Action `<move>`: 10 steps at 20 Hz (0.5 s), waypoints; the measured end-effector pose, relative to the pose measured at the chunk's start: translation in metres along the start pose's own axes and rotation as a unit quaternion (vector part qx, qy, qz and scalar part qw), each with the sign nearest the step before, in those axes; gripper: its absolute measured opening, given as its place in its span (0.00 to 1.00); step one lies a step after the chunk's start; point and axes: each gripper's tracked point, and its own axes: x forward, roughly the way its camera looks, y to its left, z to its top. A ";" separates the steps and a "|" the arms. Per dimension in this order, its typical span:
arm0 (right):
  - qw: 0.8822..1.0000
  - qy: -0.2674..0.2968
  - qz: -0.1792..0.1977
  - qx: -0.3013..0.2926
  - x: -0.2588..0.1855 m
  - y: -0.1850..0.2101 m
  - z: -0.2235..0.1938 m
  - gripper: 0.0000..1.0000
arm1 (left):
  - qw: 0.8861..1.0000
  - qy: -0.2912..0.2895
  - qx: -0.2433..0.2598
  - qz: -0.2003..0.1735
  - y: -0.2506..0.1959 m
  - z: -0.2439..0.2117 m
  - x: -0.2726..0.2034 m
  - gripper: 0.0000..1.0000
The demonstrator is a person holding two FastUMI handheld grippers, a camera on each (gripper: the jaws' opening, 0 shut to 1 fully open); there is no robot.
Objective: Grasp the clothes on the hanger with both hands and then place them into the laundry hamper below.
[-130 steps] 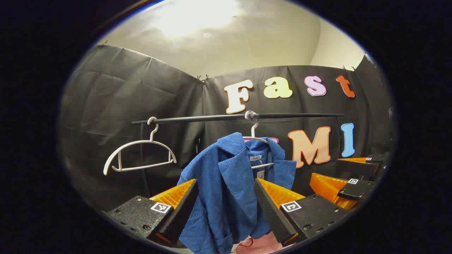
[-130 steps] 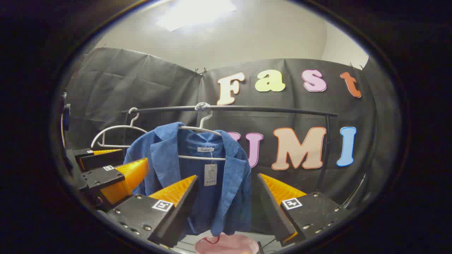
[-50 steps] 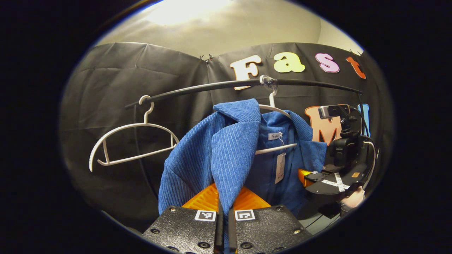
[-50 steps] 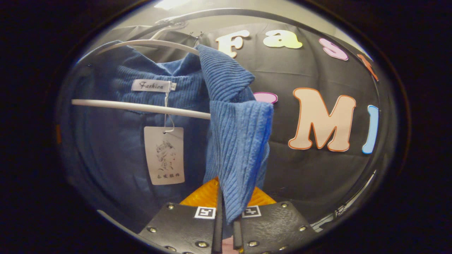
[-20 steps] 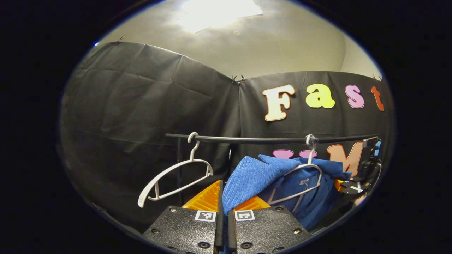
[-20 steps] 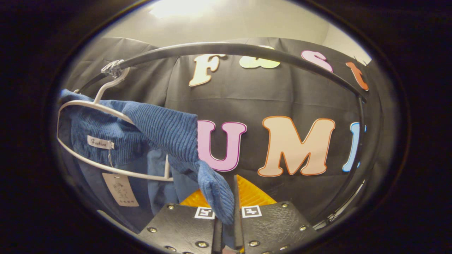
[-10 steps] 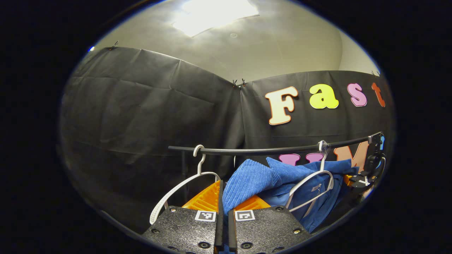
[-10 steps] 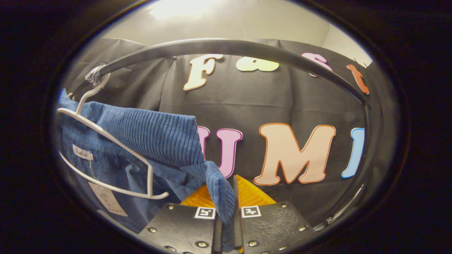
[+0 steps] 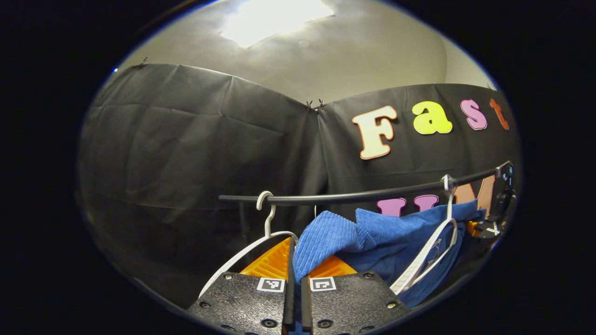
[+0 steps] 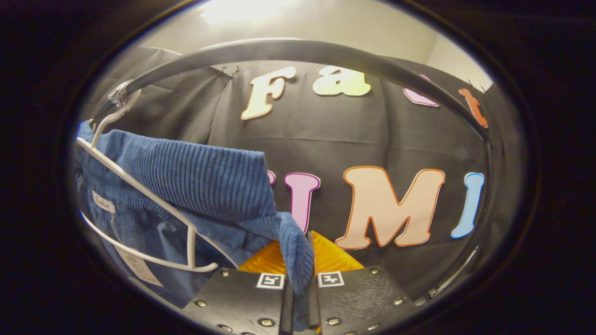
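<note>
At the bottom of the left gripper view my left tool [image 9: 294, 260] is closed down to a slit, both fingers pinching a fold of the blue corduroy jacket [image 9: 400, 235]. Cloth runs from that pinch up and right toward the white hanger [image 9: 430, 253], which sits tilted with its hook over the black rail [image 9: 354, 197]. Jacket looks mostly off the hanger's near arm, though edge distortion makes that hard to confirm. A second, bare white hanger [image 9: 260, 232] hooks on the rail further left, its arm dropping behind my left finger. Far right edge of that view: part of the other tool's body [image 9: 493, 223], small and dark.

Right gripper view: right tool [image 10: 300, 274] likewise clamped nearly flat on the jacket's [image 10: 200, 179] edge, a ribbed fold pressed between both fingers. From there the fabric stretches up and left over the hanger [image 10: 139, 190]; the hanger's lower bar lies in front of the jacket's inner lining, with a paper tag [image 10: 137, 270] dangling below it. Hook sits on the rail [image 10: 298, 49], which arcs overhead across the view. Jacket is up at rail height, held by both tools.
</note>
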 end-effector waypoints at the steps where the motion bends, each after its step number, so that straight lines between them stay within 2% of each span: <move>1: 1.000 0.002 -0.001 -0.003 0.002 0.000 -0.002 0.12 | 1.000 0.005 -0.002 -0.001 -0.001 -0.008 0.003 0.07; 10: 0.999 0.040 -0.009 -0.018 0.011 -0.001 -0.040 0.12 | 0.998 0.044 -0.015 -0.034 -0.021 -0.063 0.014 0.04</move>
